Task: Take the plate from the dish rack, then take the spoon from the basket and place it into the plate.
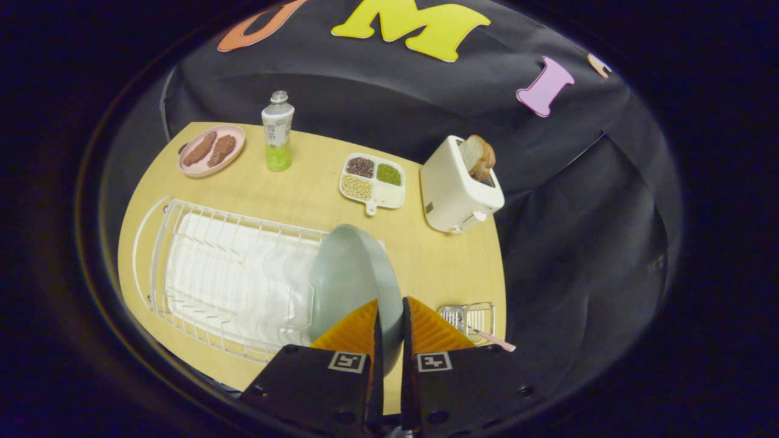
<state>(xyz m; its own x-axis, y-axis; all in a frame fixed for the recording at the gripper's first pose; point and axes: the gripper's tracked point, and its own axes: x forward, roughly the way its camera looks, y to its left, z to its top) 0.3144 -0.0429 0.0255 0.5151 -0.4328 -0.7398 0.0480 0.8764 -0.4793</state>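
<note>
In the gripper view, the gripper [389, 316] is squeezed onto the plate [350, 280]. The two fingers [350, 331] stand close together, and the rim of the plate runs down into the thin gap between them, so both fingers press on it, one from each side. The plate is pale grey-green and stands up on its edge, tilted a little. It is at the near end of the dish rack [182, 267]. I cannot tell if the plate touches the rack's wires or hangs just above them.

The dish rack is white wire with a white tray under it. It lies on the pale wooden surface [438, 261] and stretches away from the plate toward the far corner.

Just beside the fingers, on the other side from the rack, sits a small wire basket [471, 316] at the edge of the surface. The handle of the spoon [496, 342] sticks out of the basket. It is pink with a checked look. The rest of the spoon is too small to see well.

Beyond the plate there is a white toaster [453, 194] with slices of bread [479, 157] poking out of the top. Near it lies a white tray with four parts [372, 180] that holds dark, green and pale grains. Farther back stands a bottle [277, 131] with green drink at the bottom. Beside the bottle is a pink dish [212, 150] with two brown pieces of food on it.
</note>
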